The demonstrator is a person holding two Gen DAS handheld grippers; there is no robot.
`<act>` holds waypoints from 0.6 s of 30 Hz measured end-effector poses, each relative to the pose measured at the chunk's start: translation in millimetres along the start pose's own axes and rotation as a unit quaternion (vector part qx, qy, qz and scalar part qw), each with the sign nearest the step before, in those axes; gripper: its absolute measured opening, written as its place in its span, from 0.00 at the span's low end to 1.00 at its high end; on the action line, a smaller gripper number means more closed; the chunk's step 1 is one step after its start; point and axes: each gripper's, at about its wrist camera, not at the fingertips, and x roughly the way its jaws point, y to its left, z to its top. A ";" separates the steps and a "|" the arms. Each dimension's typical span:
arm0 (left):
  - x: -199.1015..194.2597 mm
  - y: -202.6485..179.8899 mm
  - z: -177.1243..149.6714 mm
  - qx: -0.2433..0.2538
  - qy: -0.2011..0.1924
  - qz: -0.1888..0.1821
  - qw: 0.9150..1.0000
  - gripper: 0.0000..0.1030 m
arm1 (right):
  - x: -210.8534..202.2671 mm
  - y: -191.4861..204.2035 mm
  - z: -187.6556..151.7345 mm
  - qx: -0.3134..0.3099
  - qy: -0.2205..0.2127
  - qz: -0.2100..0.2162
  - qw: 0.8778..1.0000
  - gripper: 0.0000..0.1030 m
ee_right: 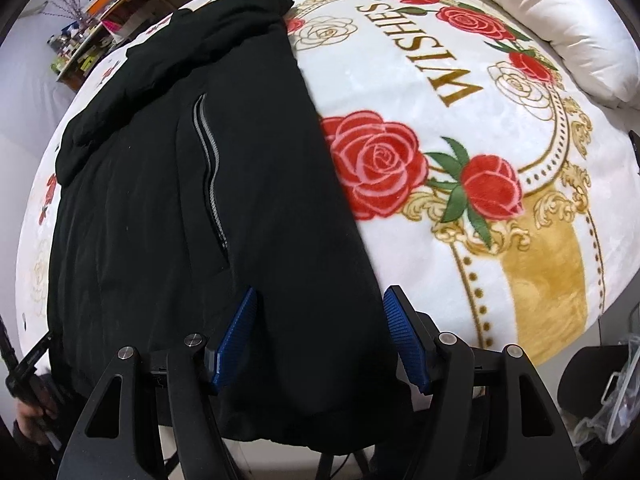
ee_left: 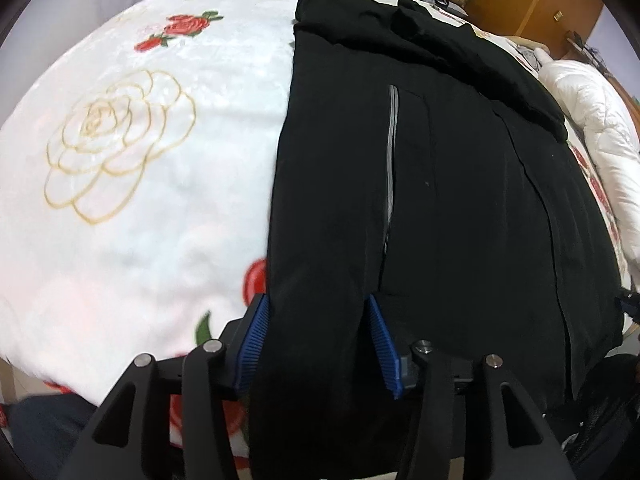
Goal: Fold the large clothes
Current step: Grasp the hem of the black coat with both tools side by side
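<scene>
- Big black padded coat with grey zips point(ee_left: 420, 200) lying flat on the bed, sleeves tucked in, hem at the near edge.
- Left claw point(ee_left: 316, 344) open, blue pads either side of the left hem corner, not pinching yet.
- Right claw point(ee_right: 320, 332) open too, over the right hem corner.
- Could grab only the top layer, so the coat sags when lifted.
- Could pinch the fluffy white blanket with red roses point(ee_right: 460, 216) as well and drag it along.
- Slippery thick cloth might slide out.
- Puffy white quilt point(ee_right: 560, 20) on the far side; cluttered wooden shelf point(ee_right: 100, 28) and a wooden cupboard point(ee_left: 536, 4) behind.
</scene>
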 end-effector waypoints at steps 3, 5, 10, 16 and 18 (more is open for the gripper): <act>-1.9 -3.7 -11.1 0.007 -0.001 0.005 1.000 0.53 | 0.4 -1.1 -4.5 0.006 0.007 0.009 1.000 0.64; -2.4 -3.2 -15.7 0.006 0.002 0.006 1.000 0.55 | -0.2 -1.2 -5.8 0.006 0.009 0.012 1.000 0.64; 8.4 12.3 -16.9 -0.037 0.017 -0.019 0.999 0.64 | 8.9 -6.9 -0.2 0.012 0.025 0.007 1.000 0.64; 7.0 7.5 -25.9 -0.013 0.018 -0.015 1.000 0.63 | 17.8 -2.1 4.1 0.003 0.053 0.011 0.999 0.65; 7.1 5.0 -27.5 -0.007 0.024 -0.018 1.000 0.59 | 18.1 0.8 3.5 -0.005 0.060 0.012 0.998 0.65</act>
